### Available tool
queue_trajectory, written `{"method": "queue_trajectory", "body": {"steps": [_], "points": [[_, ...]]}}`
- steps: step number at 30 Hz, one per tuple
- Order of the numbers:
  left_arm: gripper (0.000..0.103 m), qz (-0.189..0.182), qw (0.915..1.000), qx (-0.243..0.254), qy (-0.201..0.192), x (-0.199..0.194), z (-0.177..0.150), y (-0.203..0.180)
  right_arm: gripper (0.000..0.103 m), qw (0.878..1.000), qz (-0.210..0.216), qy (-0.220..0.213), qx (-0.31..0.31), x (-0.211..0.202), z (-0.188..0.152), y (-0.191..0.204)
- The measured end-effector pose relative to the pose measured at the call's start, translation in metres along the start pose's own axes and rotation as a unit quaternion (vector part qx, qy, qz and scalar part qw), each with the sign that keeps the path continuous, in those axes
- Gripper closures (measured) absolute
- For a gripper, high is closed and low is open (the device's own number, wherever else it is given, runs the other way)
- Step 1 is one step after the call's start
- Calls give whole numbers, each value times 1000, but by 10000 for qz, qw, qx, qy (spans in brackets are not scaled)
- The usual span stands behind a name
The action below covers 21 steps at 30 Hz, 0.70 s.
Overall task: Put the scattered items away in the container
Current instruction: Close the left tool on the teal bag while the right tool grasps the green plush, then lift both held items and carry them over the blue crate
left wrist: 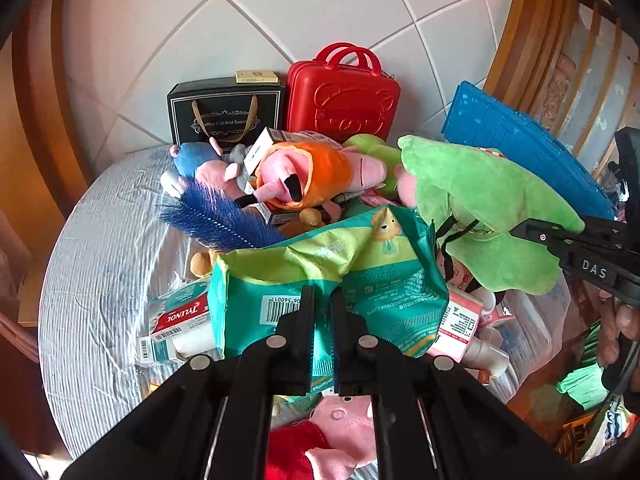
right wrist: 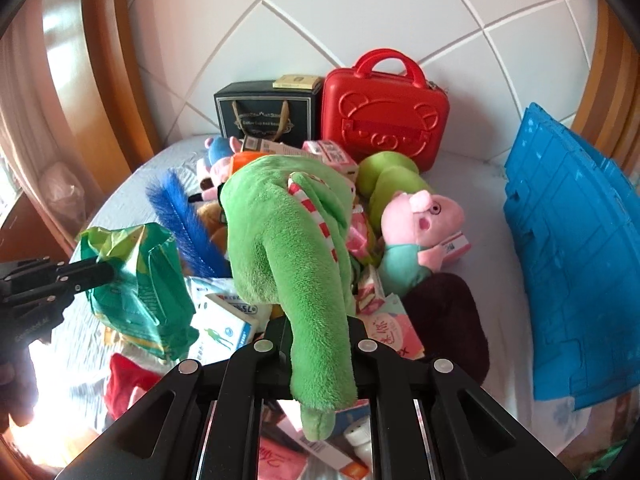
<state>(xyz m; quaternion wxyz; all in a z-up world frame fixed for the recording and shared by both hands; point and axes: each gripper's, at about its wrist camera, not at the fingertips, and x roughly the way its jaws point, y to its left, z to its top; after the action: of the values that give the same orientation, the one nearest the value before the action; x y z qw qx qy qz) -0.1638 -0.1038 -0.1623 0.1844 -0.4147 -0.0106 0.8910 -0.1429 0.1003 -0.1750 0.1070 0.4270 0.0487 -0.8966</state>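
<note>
My left gripper (left wrist: 323, 300) is shut on a green and teal plastic packet (left wrist: 320, 276), held above the heap; the same packet (right wrist: 136, 280) hangs from the left gripper (right wrist: 110, 270) in the right wrist view. My right gripper (right wrist: 320, 332) is shut on the tail of a green plush dinosaur (right wrist: 280, 232), lifted over the pile. In the left wrist view the dinosaur (left wrist: 480, 200) hangs from the right gripper (left wrist: 520, 232) at the right. A blue folding crate (right wrist: 576, 240) stands at the right edge.
Scattered on the grey-covered round table (left wrist: 100, 260): a blue brush (left wrist: 216, 216), an orange-clad pig plush (left wrist: 304, 176), a pink pig plush (right wrist: 420, 224), medicine boxes (left wrist: 180, 320), a dark brown cloth (right wrist: 448, 312). A red case (right wrist: 384, 116) and black gift box (right wrist: 264, 116) stand against the tiled wall.
</note>
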Motion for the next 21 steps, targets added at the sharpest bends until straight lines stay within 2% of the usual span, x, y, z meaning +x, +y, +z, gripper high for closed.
{"method": "queue_trajectory", "body": {"steps": [11,21], "points": [[97,-50,9992,52,-397,-26,21,-17,93,9996,24,-298,13,-61,10,-10],[97,106,9974,141,-698,-43,45,-50,93,9974,212,-678,72,-99,14,-44]]}}
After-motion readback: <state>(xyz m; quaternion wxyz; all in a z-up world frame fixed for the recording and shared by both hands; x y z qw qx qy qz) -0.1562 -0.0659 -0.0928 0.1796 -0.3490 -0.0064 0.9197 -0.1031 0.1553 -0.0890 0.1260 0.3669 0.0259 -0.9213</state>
